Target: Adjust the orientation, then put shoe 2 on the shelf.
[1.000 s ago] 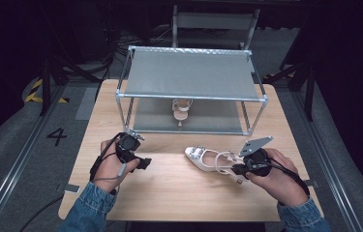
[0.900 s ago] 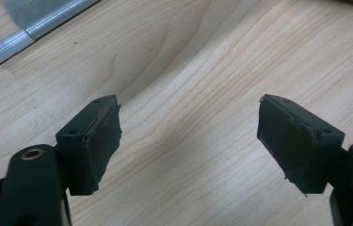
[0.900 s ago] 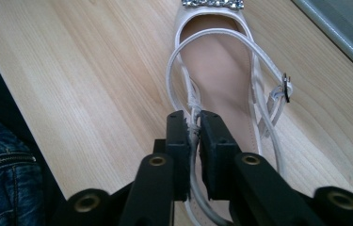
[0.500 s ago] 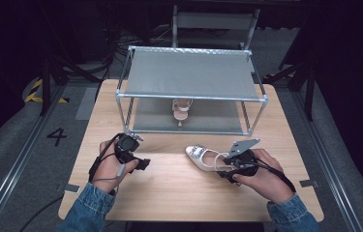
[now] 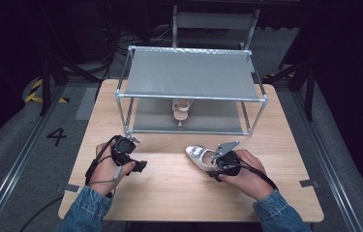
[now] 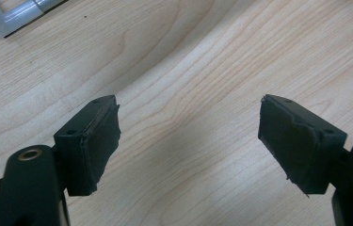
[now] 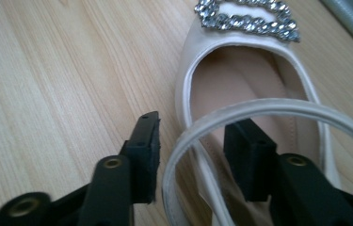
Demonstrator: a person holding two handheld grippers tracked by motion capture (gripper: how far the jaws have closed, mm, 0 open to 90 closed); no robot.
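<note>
Lowered since a second ago, right claw jaws closing astride the white satin crystal-buckled heeled shoe's side wall for pickup, not yet clamped

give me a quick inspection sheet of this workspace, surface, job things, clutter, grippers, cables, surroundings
surface: wooden table, bare around the hands
job's things: white shoe with a sparkly buckle lying near the front; a matching shoe on the lower shelf of the metal rack
clutter: nothing seen
grippers: left gripper open over bare wood; right gripper jaws have just been closing, one inside the shoe and one outside its side wall, pads not yet pressing
cables: a cable trails from the left gripper along the forearm; loose cables on the floor behind the table
surroundings: dark room, grey floor, a painted 4
</note>
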